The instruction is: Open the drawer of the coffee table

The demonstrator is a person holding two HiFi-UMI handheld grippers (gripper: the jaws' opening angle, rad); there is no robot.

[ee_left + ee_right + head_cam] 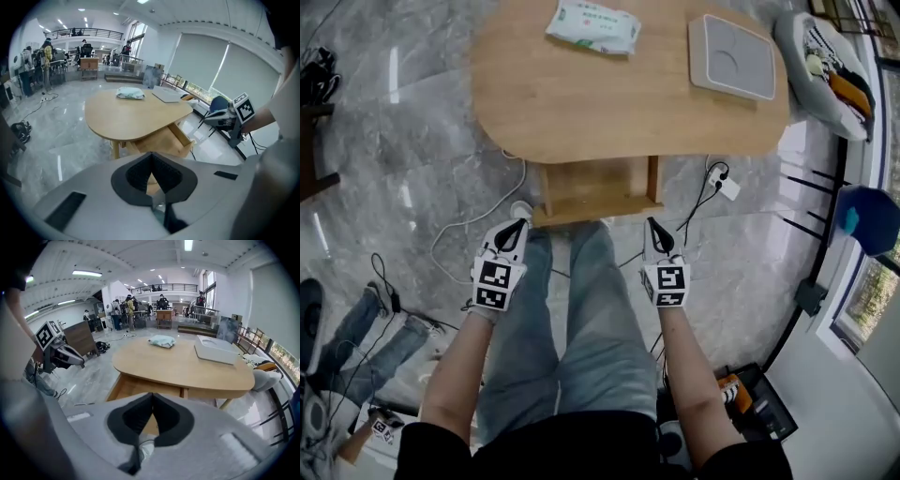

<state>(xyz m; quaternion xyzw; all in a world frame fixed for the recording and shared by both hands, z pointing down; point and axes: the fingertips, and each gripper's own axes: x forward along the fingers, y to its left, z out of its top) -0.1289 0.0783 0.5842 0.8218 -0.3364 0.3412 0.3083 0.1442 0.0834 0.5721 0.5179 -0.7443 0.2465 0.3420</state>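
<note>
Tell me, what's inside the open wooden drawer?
The pulled-out light wooden drawer shows only a bare wooden bottom in the part sticking out. Its back part is covered by the oval wooden tabletop, so that stays unseen.

Soft white-and-green plastic pack (592, 25): print too small for you to read.
Black-and-white square markers (494, 284): patterns only, no letters.

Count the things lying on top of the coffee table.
2. A white tissue pack lies near the far edge of the tabletop; a flat white square tray sits toward its right end. The gripper views show nothing more.
</note>
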